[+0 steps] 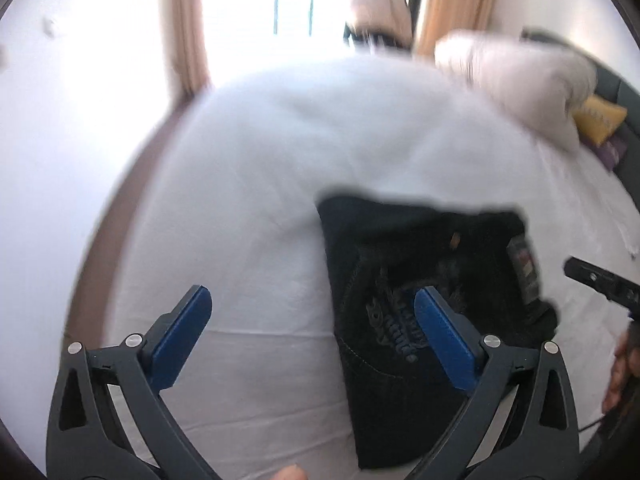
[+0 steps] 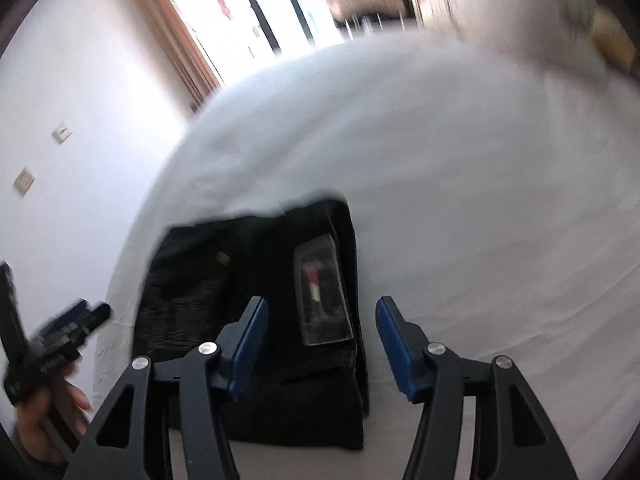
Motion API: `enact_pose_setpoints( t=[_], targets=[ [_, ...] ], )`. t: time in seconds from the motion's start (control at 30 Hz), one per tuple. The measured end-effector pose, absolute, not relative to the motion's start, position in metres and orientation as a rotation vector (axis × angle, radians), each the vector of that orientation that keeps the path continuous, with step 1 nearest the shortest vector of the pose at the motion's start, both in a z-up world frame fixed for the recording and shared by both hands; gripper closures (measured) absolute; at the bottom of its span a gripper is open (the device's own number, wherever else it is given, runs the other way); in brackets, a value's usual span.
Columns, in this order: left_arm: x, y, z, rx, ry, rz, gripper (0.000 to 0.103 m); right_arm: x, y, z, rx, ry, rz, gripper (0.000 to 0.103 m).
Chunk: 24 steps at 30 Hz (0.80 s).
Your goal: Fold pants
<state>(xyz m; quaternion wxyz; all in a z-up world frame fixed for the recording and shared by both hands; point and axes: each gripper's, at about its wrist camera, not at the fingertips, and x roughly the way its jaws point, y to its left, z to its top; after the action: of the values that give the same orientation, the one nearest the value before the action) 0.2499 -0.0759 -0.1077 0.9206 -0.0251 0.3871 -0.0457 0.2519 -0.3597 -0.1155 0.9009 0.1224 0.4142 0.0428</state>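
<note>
Black pants [image 1: 400,240] lie folded into a compact rectangle on the white bed sheet [image 1: 248,184]. In the left wrist view my left gripper [image 1: 312,294] stands wide open above the sheet. Its right finger [image 1: 440,332] hovers over the pants' left part, and nothing is gripped. The right gripper's tip [image 1: 600,280] shows at the right edge. In the right wrist view my right gripper [image 2: 322,302] is open above the right side of the pants [image 2: 192,280], over a grey label patch [image 2: 320,292], with its pads off the cloth. The left gripper [image 2: 68,332], held by a hand [image 2: 40,420], sits left of the pants.
Pale pillows [image 1: 516,76] and a yellow cushion [image 1: 600,120] lie at the far right of the bed. Behind it are a bright window [image 1: 280,0] with tan curtains [image 1: 184,28]. A white wall [image 2: 80,100] and a brown floor strip [image 1: 132,168] run along the bed's left side.
</note>
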Motion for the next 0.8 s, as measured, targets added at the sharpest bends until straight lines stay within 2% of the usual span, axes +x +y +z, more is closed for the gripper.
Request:
enact_pose_setpoints(
  t=[0.03, 0.1, 0.17, 0.23, 0.33, 0.43, 0.5, 0.63, 0.8],
  targets=[
    [0.231, -0.071, -0.089, -0.052, 0.715, -0.086, 0.000, 0.239, -0.356, -0.101, 0.218, 0.803, 0.084, 0.035],
    [0.188, -0.068, -0.053, -0.034, 0.554, -0.073, 0.000, 0.202, -0.341, -0.058, 0.151, 0.636, 0.087, 0.014],
    [0.140, -0.065, -0.016, -0.012, 0.353, -0.047, 0.000, 0.163, -0.328, -0.019, 0.098, 0.476, 0.079, 0.000],
    [0.088, -0.063, 0.020, 0.022, 0.199, 0.006, 0.000, 0.125, -0.315, 0.017, 0.052, 0.313, 0.046, 0.000],
    [0.036, -0.063, 0.058, 0.046, 0.081, 0.039, 0.000, 0.080, -0.300, 0.056, 0.001, 0.134, 0.016, 0.000],
    [0.000, -0.064, 0.082, 0.106, 0.075, 0.010, 0.000, 0.045, -0.291, 0.090, 0.015, 0.088, 0.052, 0.000],
    [-0.009, -0.063, 0.087, 0.106, 0.126, -0.018, 0.000, 0.040, -0.282, 0.097, 0.019, 0.169, 0.039, 0.000],
    [-0.002, -0.051, 0.073, 0.001, 0.388, -0.017, 0.000, 0.040, -0.276, 0.082, 0.043, 0.388, -0.023, 0.000],
    [0.027, -0.053, 0.028, 0.006, 0.612, 0.100, 0.000, 0.031, -0.284, 0.046, 0.093, 0.510, -0.049, 0.000]
  ],
)
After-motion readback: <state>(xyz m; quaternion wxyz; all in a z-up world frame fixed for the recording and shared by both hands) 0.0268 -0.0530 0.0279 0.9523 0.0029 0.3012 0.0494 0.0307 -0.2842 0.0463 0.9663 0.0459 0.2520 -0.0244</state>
